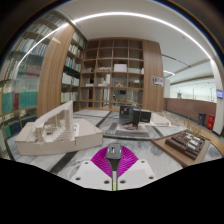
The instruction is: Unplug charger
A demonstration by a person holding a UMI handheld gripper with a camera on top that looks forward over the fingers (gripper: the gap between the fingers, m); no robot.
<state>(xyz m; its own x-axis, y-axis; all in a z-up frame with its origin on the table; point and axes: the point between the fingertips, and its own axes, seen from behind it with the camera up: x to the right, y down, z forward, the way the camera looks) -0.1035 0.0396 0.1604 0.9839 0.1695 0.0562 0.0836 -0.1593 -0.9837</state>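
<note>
Several tall shelves (pixel 112 70) filled the far wall, wood-framed, with small pale things in their compartments. A longer bookcase (pixel 28 85) packed with books ran along the left side, and curved light strips (pixel 120 16) crossed the ceiling.

Beyond the fingers lay a pale table (pixel 92 122), and on its left part stood a big white model (pixel 48 130) made of blocky walls. Near the middle, farther back, sat a dark monitor (pixel 133 117) - its details were too small to make out. To the right, on a brown surface, rested a dark tray (pixel 187 145) of low blocks.

Closest to the camera was the gripper (pixel 114 157), its jaws drawn narrow. The magenta pads (pixel 100 163) leaned in toward each other and met on the charger (pixel 115 151), a small grey block pinched at the very tips, with a pad against each side. It stood clear of the table, with no socket in sight around it. A thin cable (pixel 114 178) ran from the block back between the pads toward the camera - where it ended could not be seen.
</note>
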